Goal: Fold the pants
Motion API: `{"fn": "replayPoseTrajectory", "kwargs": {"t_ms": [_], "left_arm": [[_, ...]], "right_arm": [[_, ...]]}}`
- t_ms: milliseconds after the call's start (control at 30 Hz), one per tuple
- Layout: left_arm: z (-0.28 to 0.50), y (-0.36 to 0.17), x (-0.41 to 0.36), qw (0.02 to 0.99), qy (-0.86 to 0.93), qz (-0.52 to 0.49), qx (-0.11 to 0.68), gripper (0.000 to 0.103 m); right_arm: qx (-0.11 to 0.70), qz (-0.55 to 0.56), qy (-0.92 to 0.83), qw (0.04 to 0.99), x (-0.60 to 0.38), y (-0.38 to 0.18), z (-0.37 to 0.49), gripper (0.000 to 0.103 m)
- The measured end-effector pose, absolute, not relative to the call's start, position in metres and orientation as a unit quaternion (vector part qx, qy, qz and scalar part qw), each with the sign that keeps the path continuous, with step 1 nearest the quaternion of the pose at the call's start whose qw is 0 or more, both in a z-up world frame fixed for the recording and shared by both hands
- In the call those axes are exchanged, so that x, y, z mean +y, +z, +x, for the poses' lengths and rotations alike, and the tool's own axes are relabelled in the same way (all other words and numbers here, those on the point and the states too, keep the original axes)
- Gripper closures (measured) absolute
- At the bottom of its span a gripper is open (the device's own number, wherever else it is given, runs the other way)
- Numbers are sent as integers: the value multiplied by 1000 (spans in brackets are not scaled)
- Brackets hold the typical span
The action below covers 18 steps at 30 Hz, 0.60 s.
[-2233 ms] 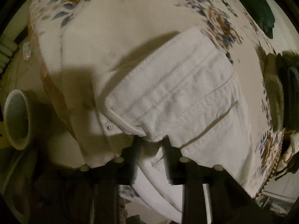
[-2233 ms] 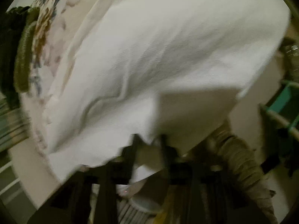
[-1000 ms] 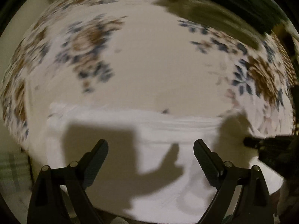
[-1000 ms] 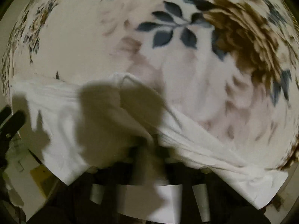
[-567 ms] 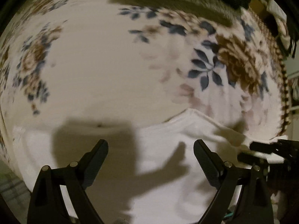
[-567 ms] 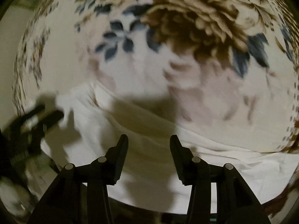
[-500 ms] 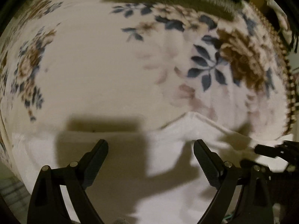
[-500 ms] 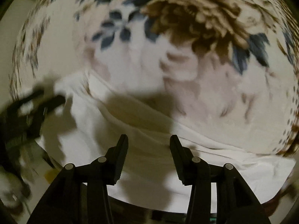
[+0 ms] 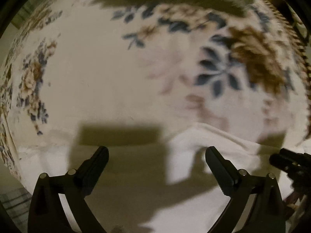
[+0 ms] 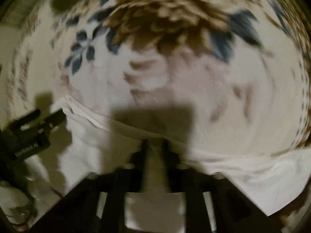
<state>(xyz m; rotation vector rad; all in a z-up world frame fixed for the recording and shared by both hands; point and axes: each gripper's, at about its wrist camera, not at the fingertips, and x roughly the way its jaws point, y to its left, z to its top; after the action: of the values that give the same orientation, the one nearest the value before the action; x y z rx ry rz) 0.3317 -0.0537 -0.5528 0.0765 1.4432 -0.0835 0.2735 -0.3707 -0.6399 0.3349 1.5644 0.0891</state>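
White pants (image 9: 136, 184) lie on a floral blanket (image 9: 116, 77). The left claw (image 9: 157, 155) gapes wide above them; the right claw (image 10: 154, 145), blurred, has been opening.

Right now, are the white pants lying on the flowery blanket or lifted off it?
Lying on it: the white pants rest across the floral blanket, one edge slightly rumpled.

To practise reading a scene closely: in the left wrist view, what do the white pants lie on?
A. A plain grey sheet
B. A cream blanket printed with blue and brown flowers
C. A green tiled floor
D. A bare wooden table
B: the white pants rest along the lower part of the view on a floral-printed blanket, cream with blue leaves and brown blooms.
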Motion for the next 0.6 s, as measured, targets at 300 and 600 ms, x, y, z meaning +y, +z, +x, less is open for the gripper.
{"fn": "replayPoseTrajectory", "kwargs": {"t_ms": [300,600], "left_arm": [[253,-531,-148,711,-128,-13,691,0],[224,-570,-286,678,-166,46,715,0]], "right_arm": [[560,406,-246,679,-614,-595,74,33],[469,517,-328,637,-728,-665,-18,42]]}}
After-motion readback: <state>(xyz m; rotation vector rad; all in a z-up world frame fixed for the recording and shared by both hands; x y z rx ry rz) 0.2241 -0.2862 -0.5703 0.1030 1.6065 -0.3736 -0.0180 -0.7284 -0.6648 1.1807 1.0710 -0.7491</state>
